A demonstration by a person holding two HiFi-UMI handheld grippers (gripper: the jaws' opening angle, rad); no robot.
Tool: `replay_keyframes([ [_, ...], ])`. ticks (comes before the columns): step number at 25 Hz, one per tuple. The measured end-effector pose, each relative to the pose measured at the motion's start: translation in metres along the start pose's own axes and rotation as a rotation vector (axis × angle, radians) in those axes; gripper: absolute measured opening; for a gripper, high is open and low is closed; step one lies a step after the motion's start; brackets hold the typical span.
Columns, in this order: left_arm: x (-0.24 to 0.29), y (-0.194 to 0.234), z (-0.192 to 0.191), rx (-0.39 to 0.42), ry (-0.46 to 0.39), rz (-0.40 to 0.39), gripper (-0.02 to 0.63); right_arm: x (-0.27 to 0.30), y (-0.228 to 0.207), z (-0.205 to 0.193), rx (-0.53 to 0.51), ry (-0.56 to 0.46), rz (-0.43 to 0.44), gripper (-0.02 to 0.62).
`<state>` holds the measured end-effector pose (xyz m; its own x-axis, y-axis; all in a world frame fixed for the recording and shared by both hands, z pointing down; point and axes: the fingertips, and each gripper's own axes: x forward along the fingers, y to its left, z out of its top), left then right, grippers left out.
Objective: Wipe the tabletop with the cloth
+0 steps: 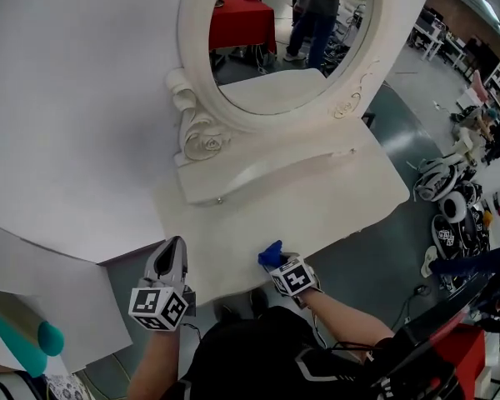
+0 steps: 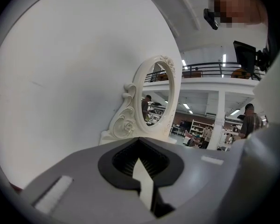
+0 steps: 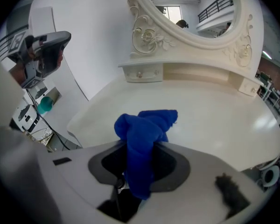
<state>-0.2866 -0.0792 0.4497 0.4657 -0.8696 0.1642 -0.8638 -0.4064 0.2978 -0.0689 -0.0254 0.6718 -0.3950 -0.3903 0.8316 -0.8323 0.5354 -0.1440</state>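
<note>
Right gripper (image 1: 277,263) (image 3: 139,169): jaws were clamped on the cloth (image 1: 271,254) (image 3: 144,129). The cloth was seen as saturated blue and soft, bunched into a crumpled wad. One thick fold was pinched between the jaws and the rest was puffed out ahead of the tips, with a loose corner turned to the right. No flat spread was seen.

The wad was held over the front edge of the desk (image 1: 333,198) (image 3: 214,120). Contact with the top could not be confirmed from either view. The desk surface ahead of the right gripper was seen as glossy cream and bare, curving away to both sides.

Beyond it, straight ahead of the right gripper, an oval mirror (image 1: 292,40) (image 3: 191,13) (image 2: 156,97) was stood upright in a carved cream frame (image 1: 202,136). A small drawer (image 3: 141,72) was seen at its base, ahead and to the left.

Left gripper (image 1: 172,252) (image 2: 142,171): jaws were pressed together with nothing held between them. It was held well left of the right gripper, off the desk's front left corner and clear of the top. It was pointed up at the white wall (image 2: 74,78), with the mirror ahead and to its right.
</note>
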Motion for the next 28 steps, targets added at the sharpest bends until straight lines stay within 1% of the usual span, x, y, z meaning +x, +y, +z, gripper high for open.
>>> replay_keyframes([
  [3, 0.002, -0.003, -0.003, -0.002, 0.006, -0.033, 0.008, -0.005, 0.004, -0.012, 0.008, 0.012, -0.006, 0.133],
  [7, 0.011, -0.008, -0.008, -0.013, 0.006, -0.077, 0.008, -0.007, -0.004, -0.018, 0.084, 0.025, 0.003, 0.133],
  [9, 0.014, -0.009, -0.006, -0.004, -0.015, -0.114, 0.008, -0.010, -0.006, -0.006, 0.112, -0.002, 0.007, 0.133],
  [11, 0.018, -0.008, -0.004, -0.004, -0.033, -0.134, 0.008, -0.009, -0.011, 0.016, 0.107, -0.052, -0.003, 0.133],
  [14, 0.019, -0.005, -0.003, -0.017, -0.032, -0.096, 0.008, -0.004, -0.031, 0.050, 0.084, -0.091, -0.032, 0.133],
  [18, 0.020, 0.002, -0.006, 0.019, -0.014, -0.046, 0.008, 0.015, -0.066, 0.101, 0.082, -0.134, -0.046, 0.133],
  [21, 0.024, 0.008, -0.008, 0.006, -0.011, 0.012, 0.008, 0.032, -0.089, 0.128, 0.072, -0.131, -0.058, 0.133],
  [24, 0.027, 0.007, -0.008, -0.005, -0.012, 0.075, 0.008, 0.051, -0.104, 0.148, 0.036, -0.115, -0.043, 0.133],
  [28, 0.026, 0.005, -0.013, -0.005, 0.015, 0.141, 0.008, 0.078, -0.114, 0.166, 0.008, -0.096, -0.020, 0.133],
])
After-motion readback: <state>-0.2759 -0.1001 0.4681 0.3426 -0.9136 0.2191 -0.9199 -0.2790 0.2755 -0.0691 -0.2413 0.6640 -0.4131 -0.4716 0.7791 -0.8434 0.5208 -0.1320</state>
